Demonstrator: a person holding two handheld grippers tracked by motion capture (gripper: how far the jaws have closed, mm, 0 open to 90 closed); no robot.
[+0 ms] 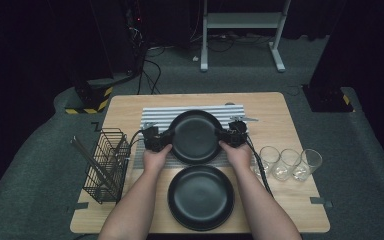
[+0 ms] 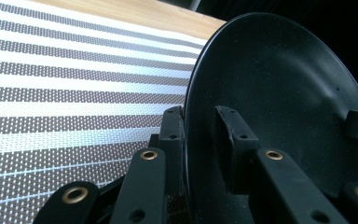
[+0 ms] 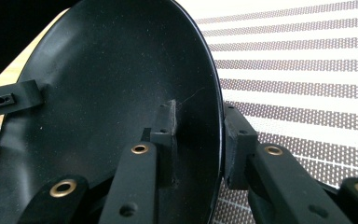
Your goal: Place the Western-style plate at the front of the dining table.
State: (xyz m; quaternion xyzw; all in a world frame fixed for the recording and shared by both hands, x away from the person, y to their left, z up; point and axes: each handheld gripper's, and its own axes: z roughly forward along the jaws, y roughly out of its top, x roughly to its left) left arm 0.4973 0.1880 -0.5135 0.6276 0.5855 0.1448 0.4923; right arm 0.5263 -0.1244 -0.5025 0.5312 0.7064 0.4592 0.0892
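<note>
Fingers of left gripper clamped on left rim of black plate; fingers of right gripper clamped on opposite rim. Plate held between both, over striped mat on desk. Second black plate just nearer; three glasses right, wire basket left.

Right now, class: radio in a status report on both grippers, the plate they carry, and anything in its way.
Left gripper and right gripper shut on upper plate rim, opposite sides. Plate over striped mat. Second plate nearer the person, glasses right, wire basket left.
</note>
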